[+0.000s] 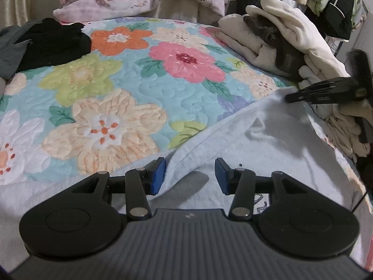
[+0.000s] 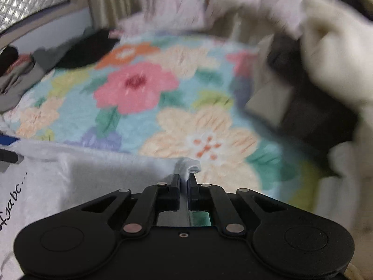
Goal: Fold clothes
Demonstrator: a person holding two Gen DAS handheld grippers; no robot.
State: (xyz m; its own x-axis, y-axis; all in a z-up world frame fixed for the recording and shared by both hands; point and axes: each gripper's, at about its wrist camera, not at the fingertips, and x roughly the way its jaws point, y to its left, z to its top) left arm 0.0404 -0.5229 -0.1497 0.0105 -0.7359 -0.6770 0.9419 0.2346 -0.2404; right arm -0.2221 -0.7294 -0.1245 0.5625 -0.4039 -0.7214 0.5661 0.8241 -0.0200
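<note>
Pale-blue garment point(image 1: 268, 140): right gripper point(image 2: 185, 178) pinches its corner; left gripper point(image 1: 190, 175) gapes above, so lifting could skew it.

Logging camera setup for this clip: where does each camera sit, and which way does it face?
Left wrist: on the left gripper, looking down over its open blue pads at the white garment on the floral quilt; right gripper shows at the right.
Right wrist: on the right gripper, shut on the garment's edge, facing across the quilt.
Shared: garment, quilt, black clothes, beige pile.
</note>
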